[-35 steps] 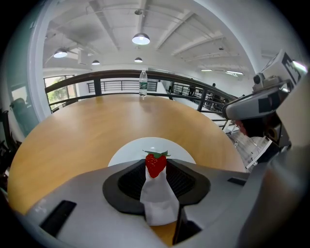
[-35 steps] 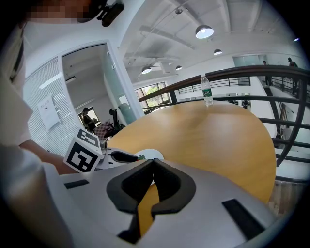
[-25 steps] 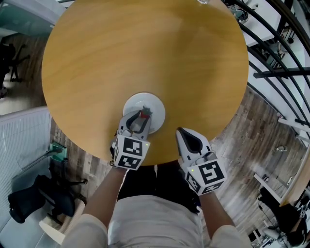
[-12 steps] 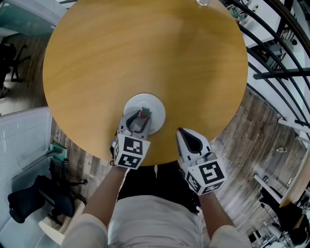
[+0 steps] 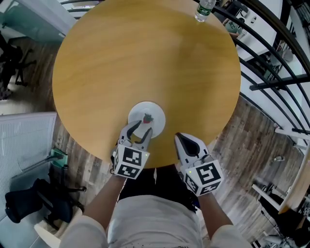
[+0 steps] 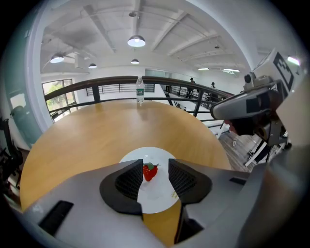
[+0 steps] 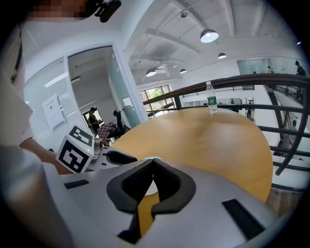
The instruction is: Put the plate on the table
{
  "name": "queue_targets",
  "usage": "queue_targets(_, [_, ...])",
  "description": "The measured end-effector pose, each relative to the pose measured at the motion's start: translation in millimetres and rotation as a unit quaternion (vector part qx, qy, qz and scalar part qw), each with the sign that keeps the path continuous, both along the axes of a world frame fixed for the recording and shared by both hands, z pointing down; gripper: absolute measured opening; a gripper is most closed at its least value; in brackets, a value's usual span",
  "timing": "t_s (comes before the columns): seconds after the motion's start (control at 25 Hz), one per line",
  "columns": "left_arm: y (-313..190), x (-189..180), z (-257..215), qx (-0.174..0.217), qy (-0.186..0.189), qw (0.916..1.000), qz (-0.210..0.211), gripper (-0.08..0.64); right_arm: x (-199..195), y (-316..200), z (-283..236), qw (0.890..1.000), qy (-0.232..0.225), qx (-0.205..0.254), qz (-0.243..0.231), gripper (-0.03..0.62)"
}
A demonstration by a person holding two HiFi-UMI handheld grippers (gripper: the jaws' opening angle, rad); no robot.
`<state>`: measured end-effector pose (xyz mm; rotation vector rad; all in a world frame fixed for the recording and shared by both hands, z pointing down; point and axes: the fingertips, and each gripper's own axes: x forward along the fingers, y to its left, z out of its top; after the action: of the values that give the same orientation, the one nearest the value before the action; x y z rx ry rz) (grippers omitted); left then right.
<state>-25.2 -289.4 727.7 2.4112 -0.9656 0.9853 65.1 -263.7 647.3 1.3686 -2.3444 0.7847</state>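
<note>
A small white plate (image 5: 139,109) with a strawberry (image 5: 147,117) on it lies flat on the round wooden table (image 5: 145,53), near the table's front edge. My left gripper (image 5: 138,130) is at the plate's near rim. Its jaws are opening and stand apart on either side of the rim without pressing on it. In the left gripper view the plate (image 6: 157,191) and strawberry (image 6: 149,171) show in the gap of the left gripper (image 6: 155,164). My right gripper (image 5: 181,137) hovers shut and empty over the table's edge, right of the plate; its jaws meet in the right gripper view (image 7: 153,162).
A water bottle (image 5: 203,9) stands at the table's far edge, also seen as the bottle (image 6: 140,90) ahead and the bottle (image 7: 211,103). A black railing (image 5: 271,58) runs along the right. A black bag (image 5: 29,201) lies on the floor at lower left.
The left gripper's jaws have spread wider and let go of the plate, and the gripper has drawn back from over the plate to its near rim. The right gripper has stayed put.
</note>
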Motion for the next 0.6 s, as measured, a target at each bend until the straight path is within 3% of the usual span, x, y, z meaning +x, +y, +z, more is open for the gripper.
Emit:
queue_targets(0.16, [11,-4,-38,0.015,0.030,0.9993,-0.017,0.168,-3,4,-27,1.000,0.008,0.020,-0.014,0.020])
queue_targets(0.32, [21,-12,-78,0.034,0.054,0.9974,-0.035,0.081,-5,9,-49,0.999,0.014,0.034,-0.024,0.020])
queue_targets(0.48, [44,-19,-124,0.062,0.070,0.9953,-0.025,0.040,-5,22,-71,0.998,0.019,0.046,-0.027,0.020])
queue_targets(0.6, [59,-28,-150,0.067,0.098,0.9920,-0.042,0.025,-4,34,-86,0.998,0.020,0.055,-0.029,0.020])
